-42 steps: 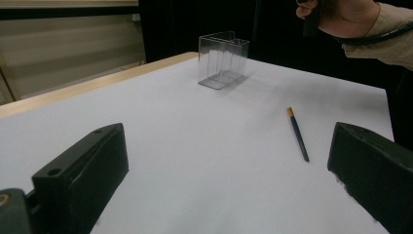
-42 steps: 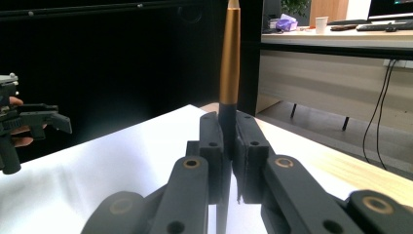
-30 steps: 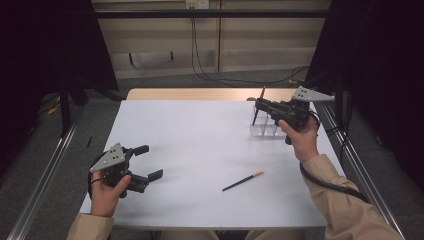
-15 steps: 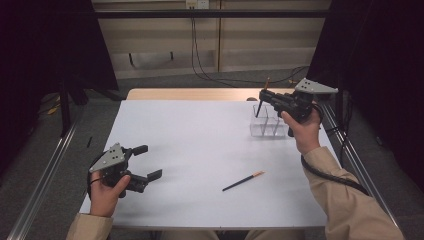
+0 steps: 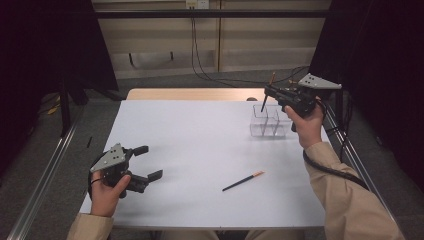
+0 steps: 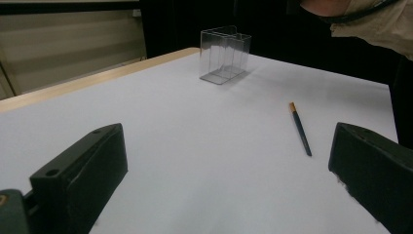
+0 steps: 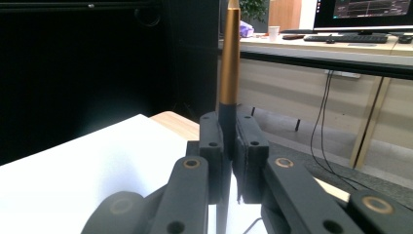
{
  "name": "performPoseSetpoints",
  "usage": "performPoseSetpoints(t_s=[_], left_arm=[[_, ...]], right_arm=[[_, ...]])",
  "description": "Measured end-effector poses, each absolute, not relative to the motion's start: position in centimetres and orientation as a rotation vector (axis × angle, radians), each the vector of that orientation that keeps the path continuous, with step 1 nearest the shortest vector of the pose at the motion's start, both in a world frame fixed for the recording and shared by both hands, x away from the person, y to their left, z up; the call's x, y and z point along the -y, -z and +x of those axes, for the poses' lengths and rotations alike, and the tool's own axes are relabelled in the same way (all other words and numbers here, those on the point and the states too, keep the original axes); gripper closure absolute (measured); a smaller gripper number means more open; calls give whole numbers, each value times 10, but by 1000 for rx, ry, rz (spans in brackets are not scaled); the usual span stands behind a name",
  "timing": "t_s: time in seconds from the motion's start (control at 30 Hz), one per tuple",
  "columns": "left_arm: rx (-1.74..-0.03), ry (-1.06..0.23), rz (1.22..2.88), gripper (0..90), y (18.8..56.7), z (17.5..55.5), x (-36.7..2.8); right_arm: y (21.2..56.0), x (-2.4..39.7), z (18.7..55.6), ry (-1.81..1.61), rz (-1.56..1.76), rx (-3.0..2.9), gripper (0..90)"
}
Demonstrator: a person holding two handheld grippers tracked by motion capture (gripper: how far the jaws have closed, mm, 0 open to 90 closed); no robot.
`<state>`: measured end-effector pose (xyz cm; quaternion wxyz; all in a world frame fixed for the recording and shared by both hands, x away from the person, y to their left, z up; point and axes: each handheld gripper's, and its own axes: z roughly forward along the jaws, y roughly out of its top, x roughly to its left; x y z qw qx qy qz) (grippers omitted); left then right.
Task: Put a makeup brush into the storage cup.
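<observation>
My right claw (image 5: 272, 94) is clamped on a pencil (image 7: 228, 63), upright, above the clear box (image 5: 269, 121). My left claw (image 5: 148, 162) gapes empty over the tabletop (image 5: 200, 145). Second pencil (image 5: 243, 181) lies flat. No legible markings.

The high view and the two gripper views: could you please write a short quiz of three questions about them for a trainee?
1. True or false: the right gripper is shut on a pencil.
2. Where does the second pencil lie?
A. inside the clear container
B. flat on the white table
C. between the jaws of the left gripper
3. Fill in: the left gripper's jaws are ____.

Key
1. True; the pencil stands nearly upright between the closed jaws, above the container.
2. B; it lies apart from both grippers.
3. Open, with nothing between them.
</observation>
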<state>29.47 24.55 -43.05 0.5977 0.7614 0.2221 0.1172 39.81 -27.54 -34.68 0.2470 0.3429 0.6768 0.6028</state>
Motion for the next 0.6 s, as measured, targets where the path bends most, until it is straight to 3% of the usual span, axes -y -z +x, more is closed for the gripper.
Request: performPoseSetpoints(t_s=[0.6], left_arm=[[-511,-274,1775,7,432,295,-246]], right_arm=[[351,289,409,-1578,1000,-1816,835]])
